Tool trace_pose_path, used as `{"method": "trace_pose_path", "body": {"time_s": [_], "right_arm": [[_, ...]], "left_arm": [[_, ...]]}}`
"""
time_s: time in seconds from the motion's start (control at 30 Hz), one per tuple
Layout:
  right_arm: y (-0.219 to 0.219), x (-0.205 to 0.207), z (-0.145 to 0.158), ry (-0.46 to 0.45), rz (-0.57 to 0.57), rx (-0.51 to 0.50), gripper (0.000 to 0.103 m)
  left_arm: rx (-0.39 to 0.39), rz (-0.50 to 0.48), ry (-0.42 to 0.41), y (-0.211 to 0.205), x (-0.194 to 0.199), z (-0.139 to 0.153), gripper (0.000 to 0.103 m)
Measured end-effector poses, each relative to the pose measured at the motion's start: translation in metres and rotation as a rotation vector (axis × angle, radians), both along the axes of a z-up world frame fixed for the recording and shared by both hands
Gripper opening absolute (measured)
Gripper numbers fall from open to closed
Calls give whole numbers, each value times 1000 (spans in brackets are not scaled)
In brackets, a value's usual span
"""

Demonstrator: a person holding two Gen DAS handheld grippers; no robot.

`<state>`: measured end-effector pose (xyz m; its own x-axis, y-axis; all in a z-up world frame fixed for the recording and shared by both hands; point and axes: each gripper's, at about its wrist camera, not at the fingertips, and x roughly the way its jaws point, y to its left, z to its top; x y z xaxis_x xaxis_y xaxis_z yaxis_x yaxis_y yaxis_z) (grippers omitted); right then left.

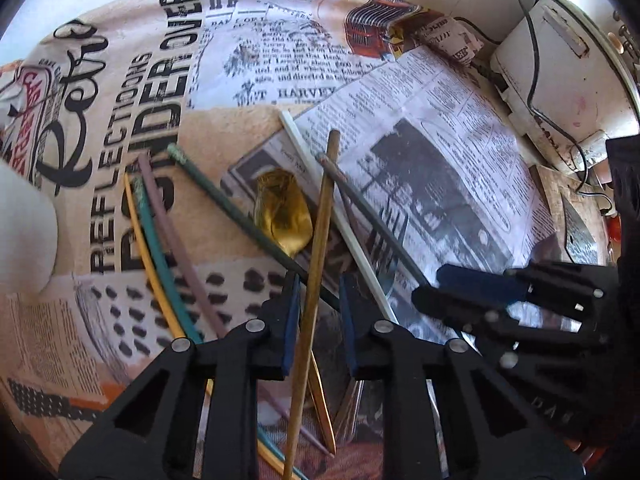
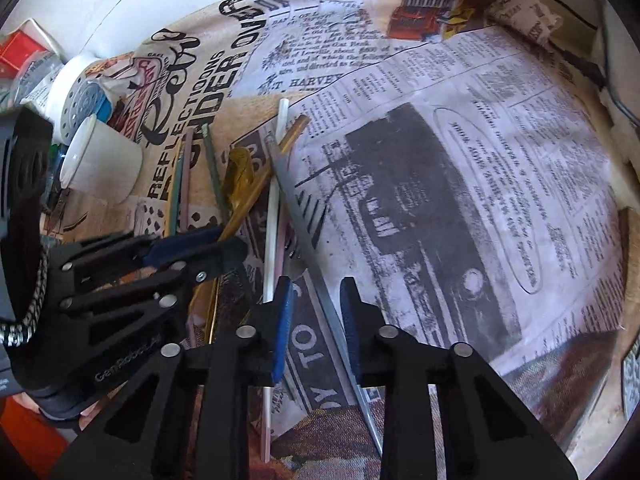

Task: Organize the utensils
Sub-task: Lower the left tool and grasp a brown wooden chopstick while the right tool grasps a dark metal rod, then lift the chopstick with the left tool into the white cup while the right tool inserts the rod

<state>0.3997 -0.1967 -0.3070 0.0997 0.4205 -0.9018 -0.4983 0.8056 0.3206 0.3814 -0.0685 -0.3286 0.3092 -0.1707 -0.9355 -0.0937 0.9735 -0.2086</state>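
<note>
Pick-up step, I'd say: left gripper (image 1: 318,320) had a wooden chopstick (image 1: 320,240) between narrowed jaws, right gripper (image 2: 316,316) likewise a grey chopstick (image 2: 298,216), contact unclear on both, pile lying on the printed tablecloth (image 2: 480,160); next needs a clean lift toward the white cup (image 2: 104,164).

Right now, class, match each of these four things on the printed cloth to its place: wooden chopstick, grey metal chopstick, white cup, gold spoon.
Things:
1. wooden chopstick
2. grey metal chopstick
3. white cup
4. gold spoon

Places:
A. between the fingers of the right claw
B. on the cloth, off to one side of the pile
C. between the fingers of the left claw
D. lying among the sticks

Pairs: 1-C, 2-A, 3-B, 4-D
</note>
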Motion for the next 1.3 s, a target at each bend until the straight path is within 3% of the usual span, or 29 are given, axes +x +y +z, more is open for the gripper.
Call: {"method": "trace_pose_path", "body": {"time_s": [0.37, 0.63, 0.87, 1.3], "right_arm": [[13, 10, -11, 14, 36, -6, 11], [16, 9, -8, 13, 52, 7, 6], [12, 2, 0, -12, 22, 30, 6], [-18, -15, 45, -147, -105, 82, 6]], "left_arm": [[16, -69, 72, -1, 28, -3, 19], [-24, -74, 88, 6, 28, 1, 5], [-17, -53, 32, 13, 6, 14, 5], [-19, 26, -159, 20, -36, 76, 5]]}}
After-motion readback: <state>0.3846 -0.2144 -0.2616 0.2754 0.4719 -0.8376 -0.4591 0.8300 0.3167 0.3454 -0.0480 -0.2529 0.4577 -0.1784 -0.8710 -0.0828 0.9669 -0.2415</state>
